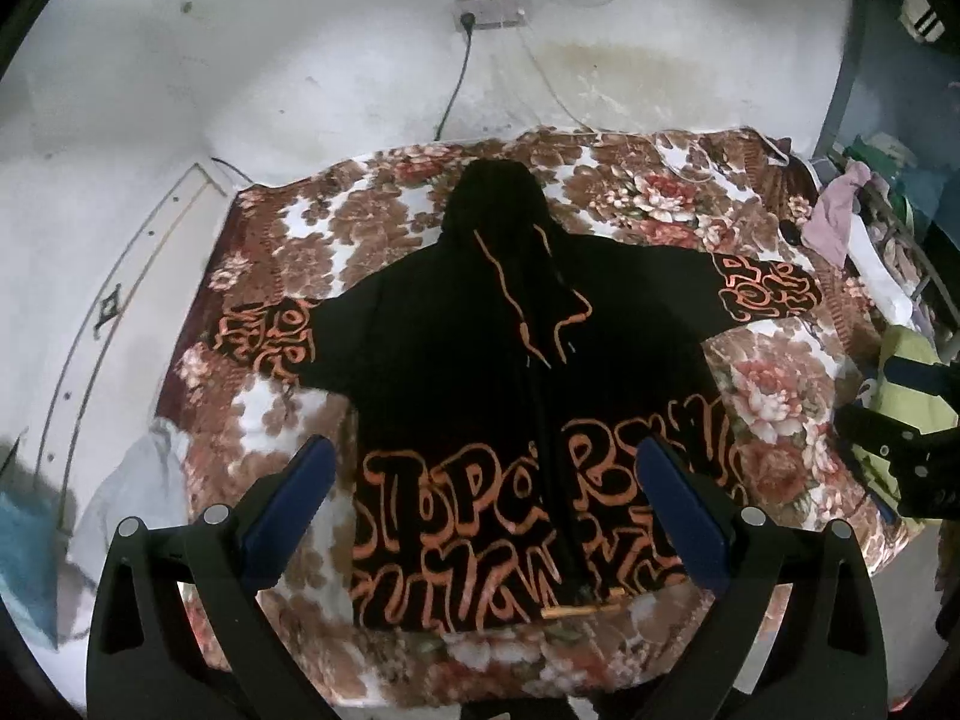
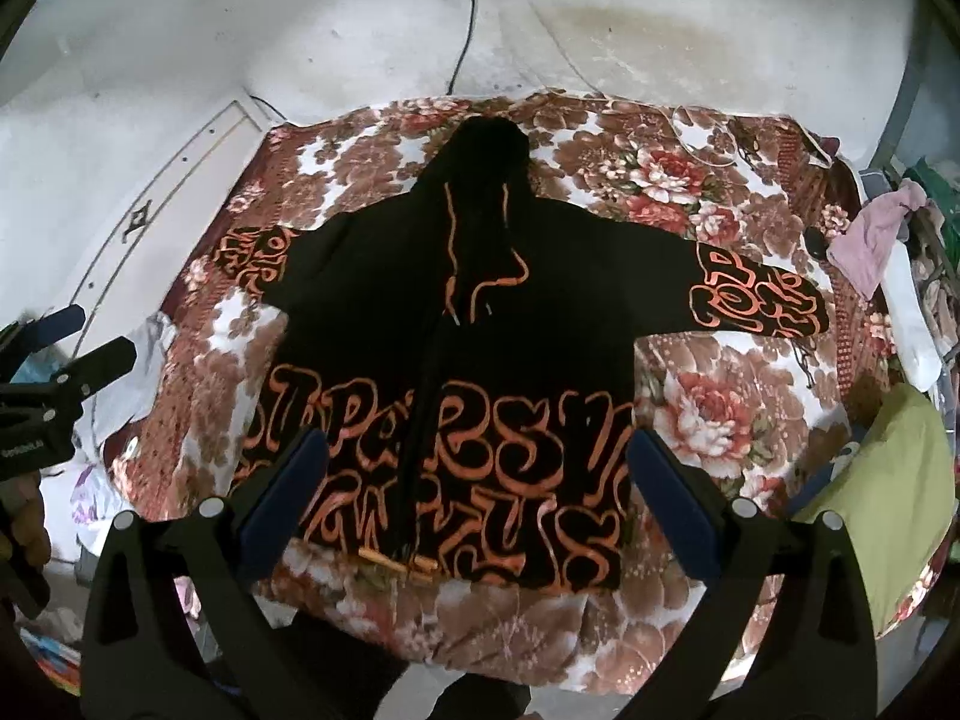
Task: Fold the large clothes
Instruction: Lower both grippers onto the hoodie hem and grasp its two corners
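Low in each wrist view, the left claw and right claw hang spread wide and empty above the bed, likely poised for a first grasp. Mid-frame, the black hoodie lies flat, front up, on the floral blanket, sleeves stretched sideways, seemingly ready for folding. At the top, its hood points toward the white wall.

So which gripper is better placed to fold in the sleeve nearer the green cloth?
Right, probably. The right gripper hangs open nearer that sleeve and the green cloth; the left gripper, also open, hangs further toward the hoodie's other side.
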The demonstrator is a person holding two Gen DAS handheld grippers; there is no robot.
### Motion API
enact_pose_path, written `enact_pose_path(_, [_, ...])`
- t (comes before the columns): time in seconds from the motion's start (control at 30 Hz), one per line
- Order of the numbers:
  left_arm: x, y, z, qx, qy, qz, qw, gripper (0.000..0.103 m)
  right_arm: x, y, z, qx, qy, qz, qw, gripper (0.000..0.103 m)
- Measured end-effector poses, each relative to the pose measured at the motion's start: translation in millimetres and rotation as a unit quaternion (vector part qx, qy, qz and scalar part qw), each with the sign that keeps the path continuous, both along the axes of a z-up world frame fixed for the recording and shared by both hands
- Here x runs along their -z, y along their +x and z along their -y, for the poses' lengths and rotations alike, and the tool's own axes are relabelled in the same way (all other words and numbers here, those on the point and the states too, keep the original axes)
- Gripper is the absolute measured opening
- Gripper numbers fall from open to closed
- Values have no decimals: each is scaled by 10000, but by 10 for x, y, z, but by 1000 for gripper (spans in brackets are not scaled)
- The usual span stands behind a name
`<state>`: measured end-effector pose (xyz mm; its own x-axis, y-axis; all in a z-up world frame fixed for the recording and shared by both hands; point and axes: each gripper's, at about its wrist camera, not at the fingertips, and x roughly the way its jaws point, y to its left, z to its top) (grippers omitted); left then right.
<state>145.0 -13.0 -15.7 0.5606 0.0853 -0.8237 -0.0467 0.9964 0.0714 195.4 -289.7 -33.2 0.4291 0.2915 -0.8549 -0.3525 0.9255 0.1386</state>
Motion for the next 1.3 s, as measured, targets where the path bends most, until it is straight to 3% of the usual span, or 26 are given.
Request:
enact_pose_path(0.4, [462, 1492, -529, 1034, 13, -301, 9942, 98, 296, 1370, -653, 378, -266, -44, 9989, 98])
enact_pose_path(0.73, [988, 2769, -640, 1077, -73, -512, 9928, 98, 735, 2688, -918, 159, -203, -255, 9993, 98])
enact_pose_path(1.0, [1440, 3983, -993, 906, -106, -357, 9952, 98, 1359, 3991, -1223, -180, -156, -252, 9994, 98])
enact_pose_path(1.23, [2039, 4923, -1174, 1296, -179, -362, 9907, 98, 1978, 5097, -1570, -551, -251, -202, 9980, 98])
enact_pose_path(1.3, [2212, 5165, -1222, 1349, -6, -283, 9905, 98, 2120, 5303, -1681, -714, -260, -184, 9969, 98])
